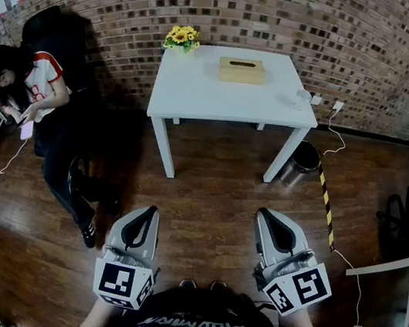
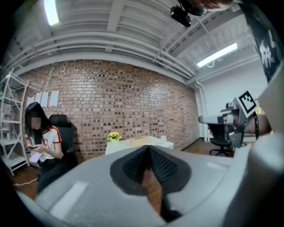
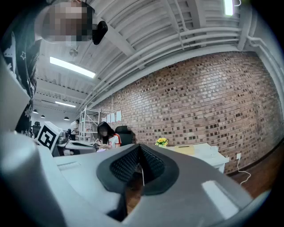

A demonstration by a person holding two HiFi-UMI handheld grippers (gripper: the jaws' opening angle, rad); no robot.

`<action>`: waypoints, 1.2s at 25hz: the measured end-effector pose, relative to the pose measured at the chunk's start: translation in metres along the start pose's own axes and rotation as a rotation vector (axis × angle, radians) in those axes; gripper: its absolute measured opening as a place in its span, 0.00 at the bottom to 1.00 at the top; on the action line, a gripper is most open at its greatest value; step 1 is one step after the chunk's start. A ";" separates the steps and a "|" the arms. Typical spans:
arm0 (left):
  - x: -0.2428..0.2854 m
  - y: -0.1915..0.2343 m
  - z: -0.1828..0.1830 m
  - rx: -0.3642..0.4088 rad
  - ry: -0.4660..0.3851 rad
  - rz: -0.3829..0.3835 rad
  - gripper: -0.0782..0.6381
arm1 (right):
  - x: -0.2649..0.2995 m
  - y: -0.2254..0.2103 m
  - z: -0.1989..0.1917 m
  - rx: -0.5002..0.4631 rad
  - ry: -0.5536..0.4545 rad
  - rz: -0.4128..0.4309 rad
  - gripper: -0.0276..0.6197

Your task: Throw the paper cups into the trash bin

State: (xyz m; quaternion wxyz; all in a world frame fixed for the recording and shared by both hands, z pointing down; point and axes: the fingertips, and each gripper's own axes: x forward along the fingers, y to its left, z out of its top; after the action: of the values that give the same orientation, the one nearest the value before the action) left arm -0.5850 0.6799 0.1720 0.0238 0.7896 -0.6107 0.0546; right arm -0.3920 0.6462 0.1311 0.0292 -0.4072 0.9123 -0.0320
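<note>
Small pale cup upright at the desk's right edge; round metal trash bin stands on the floor just below.

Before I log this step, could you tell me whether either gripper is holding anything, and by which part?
Nothing is held. The left gripper and the right gripper both have jaws shut on nothing; the paper cup stands on the table.

The white table bears yellow flowers, a tan box and a pale cup.
</note>
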 end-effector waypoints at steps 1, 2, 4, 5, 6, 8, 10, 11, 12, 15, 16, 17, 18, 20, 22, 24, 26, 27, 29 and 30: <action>0.000 0.007 0.004 -0.005 0.002 0.000 0.12 | 0.007 0.004 0.002 -0.007 -0.005 -0.005 0.05; 0.000 0.014 0.007 -0.009 0.004 -0.002 0.12 | 0.013 0.007 0.003 -0.015 -0.010 -0.010 0.05; 0.002 0.027 0.003 -0.010 0.011 -0.009 0.12 | 0.025 0.013 0.002 -0.040 -0.009 -0.022 0.05; 0.004 0.033 -0.002 -0.010 0.021 -0.013 0.12 | 0.030 0.015 0.000 -0.055 -0.001 -0.027 0.05; 0.006 0.037 -0.008 -0.014 0.037 -0.014 0.12 | 0.033 0.015 -0.005 -0.067 0.011 -0.033 0.05; 0.011 0.041 -0.017 -0.025 0.069 -0.018 0.12 | 0.037 0.011 -0.015 -0.067 0.040 -0.043 0.05; 0.019 0.042 -0.023 -0.030 0.086 -0.027 0.12 | 0.040 -0.002 -0.023 -0.038 0.057 -0.065 0.05; 0.025 0.043 -0.024 -0.030 0.090 -0.030 0.12 | 0.043 -0.011 -0.025 -0.026 0.061 -0.080 0.05; 0.032 0.045 -0.025 -0.031 0.091 -0.030 0.12 | 0.048 -0.020 -0.028 -0.021 0.068 -0.092 0.05; 0.055 0.057 -0.023 -0.036 0.095 -0.013 0.12 | 0.067 -0.044 -0.036 -0.025 0.093 -0.106 0.05; 0.064 0.061 -0.023 -0.036 0.099 -0.005 0.12 | 0.076 -0.053 -0.039 -0.018 0.092 -0.105 0.05; 0.074 0.065 -0.025 -0.034 0.106 0.004 0.12 | 0.085 -0.063 -0.042 -0.007 0.086 -0.103 0.05; 0.086 0.070 -0.028 -0.030 0.115 0.013 0.12 | 0.097 -0.074 -0.044 0.002 0.079 -0.101 0.05; 0.113 0.080 -0.033 -0.026 0.129 0.034 0.12 | 0.122 -0.096 -0.050 0.013 0.068 -0.092 0.05; 0.143 0.091 -0.033 -0.025 0.117 0.049 0.12 | 0.150 -0.119 -0.052 0.011 0.060 -0.078 0.05; 0.176 0.101 -0.026 -0.014 0.104 0.065 0.12 | 0.177 -0.145 -0.050 0.006 0.055 -0.066 0.05; 0.213 0.110 -0.015 0.001 0.106 0.079 0.12 | 0.200 -0.173 -0.047 0.006 0.059 -0.062 0.05; 0.232 0.113 -0.009 0.005 0.105 0.082 0.12 | 0.210 -0.188 -0.045 0.007 0.063 -0.063 0.05; 0.269 0.120 0.000 0.002 0.097 0.088 0.12 | 0.233 -0.219 -0.041 0.007 0.068 -0.073 0.05; 0.287 0.123 0.004 0.001 0.096 0.091 0.12 | 0.244 -0.234 -0.039 0.008 0.068 -0.080 0.05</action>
State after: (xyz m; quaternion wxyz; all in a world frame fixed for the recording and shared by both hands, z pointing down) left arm -0.6328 0.3724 0.1976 0.0503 0.7576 -0.6440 0.0935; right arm -0.3846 0.3099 0.1826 -0.0014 -0.4421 0.8955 -0.0507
